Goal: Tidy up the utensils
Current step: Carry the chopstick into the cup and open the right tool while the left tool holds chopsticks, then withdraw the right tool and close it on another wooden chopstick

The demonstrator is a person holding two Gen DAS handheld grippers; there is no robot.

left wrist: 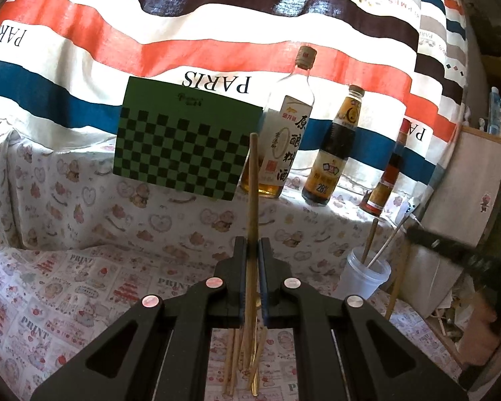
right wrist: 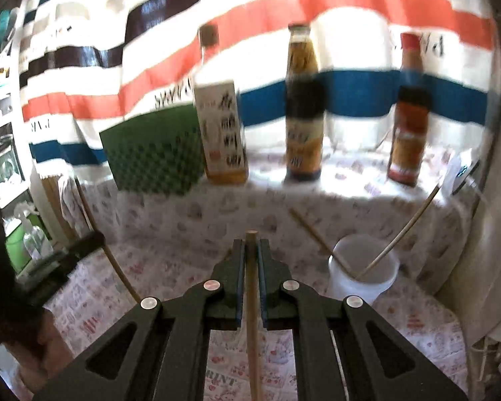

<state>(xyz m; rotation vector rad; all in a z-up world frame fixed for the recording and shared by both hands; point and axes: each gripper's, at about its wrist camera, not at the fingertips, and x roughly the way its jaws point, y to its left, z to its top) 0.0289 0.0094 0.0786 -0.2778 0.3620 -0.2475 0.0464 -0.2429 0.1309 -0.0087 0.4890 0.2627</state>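
Note:
My left gripper is shut on a wooden chopstick that stands upright between the pads. Several more chopsticks lie on the cloth below it. My right gripper is shut on another wooden chopstick, its tip just past the pads. A translucent plastic cup stands to the right with two chopsticks in it; it also shows in the right wrist view, just right of my right gripper. The right gripper's dark body and its chopstick reach in beside the cup.
On the raised ledge behind stand a green checkered board, a clear wine bottle, a dark sauce bottle and a red-capped bottle. A striped cloth hangs behind. A white cabinet side bounds the right.

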